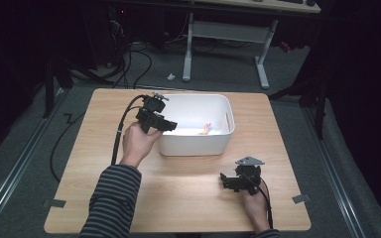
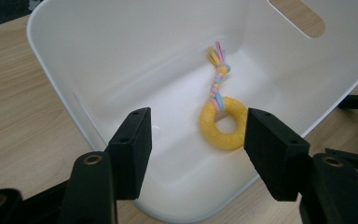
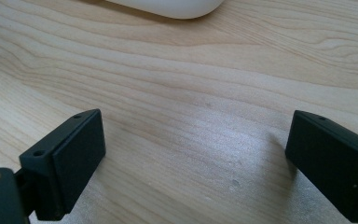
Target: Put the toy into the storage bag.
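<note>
From the high view, the left gripper (image 1: 164, 125) hangs over the near left corner of the white tub (image 1: 196, 125) on the worktop (image 1: 178, 198), and the right gripper (image 1: 230, 181) sits low near the front edge. In the left gripper view, its jaws are wide apart and hold nothing; a yellow ring toy (image 2: 223, 122) with a braided rope lies on the tub floor. To grab it well, I think the gripper should go straight down and pinch one side of the ring. In the right gripper view, the jaws are apart over bare wood.
</note>
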Demonstrator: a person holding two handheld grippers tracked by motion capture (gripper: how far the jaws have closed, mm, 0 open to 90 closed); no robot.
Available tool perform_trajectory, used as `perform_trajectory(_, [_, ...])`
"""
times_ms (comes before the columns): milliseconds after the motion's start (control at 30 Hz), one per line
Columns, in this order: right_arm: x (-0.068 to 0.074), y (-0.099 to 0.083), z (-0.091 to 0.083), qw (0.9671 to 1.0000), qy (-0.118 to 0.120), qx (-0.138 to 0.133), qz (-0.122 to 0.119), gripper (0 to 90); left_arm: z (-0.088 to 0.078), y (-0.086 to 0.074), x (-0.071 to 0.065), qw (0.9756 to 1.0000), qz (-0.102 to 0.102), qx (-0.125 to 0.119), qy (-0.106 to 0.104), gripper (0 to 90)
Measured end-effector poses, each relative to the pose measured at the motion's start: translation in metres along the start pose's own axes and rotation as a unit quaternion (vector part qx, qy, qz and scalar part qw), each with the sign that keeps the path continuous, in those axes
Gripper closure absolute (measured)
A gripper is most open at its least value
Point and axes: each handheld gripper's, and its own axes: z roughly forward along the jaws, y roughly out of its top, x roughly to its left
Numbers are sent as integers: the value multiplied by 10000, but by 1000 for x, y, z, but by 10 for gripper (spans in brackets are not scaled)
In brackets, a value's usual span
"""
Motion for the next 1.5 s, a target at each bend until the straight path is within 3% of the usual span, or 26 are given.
perform_trajectory(300, [0,0,0,10000,-2,0,1,46,-15,-10,6,9998,-72,-164,45,407])
perform_trajectory(500, [0,0,0,10000,-4,-2,2,46,-22,-16,5,9996,33,-204,217,400])
perform_trajectory(800, [0,0,0,10000,-6,-2,4,46,-32,-28,7,9991,2,-298,298,393])
perform_trajectory(1500, [0,0,0,10000,-10,-1,5,46,-55,-60,15,9978,-224,-497,385,389])
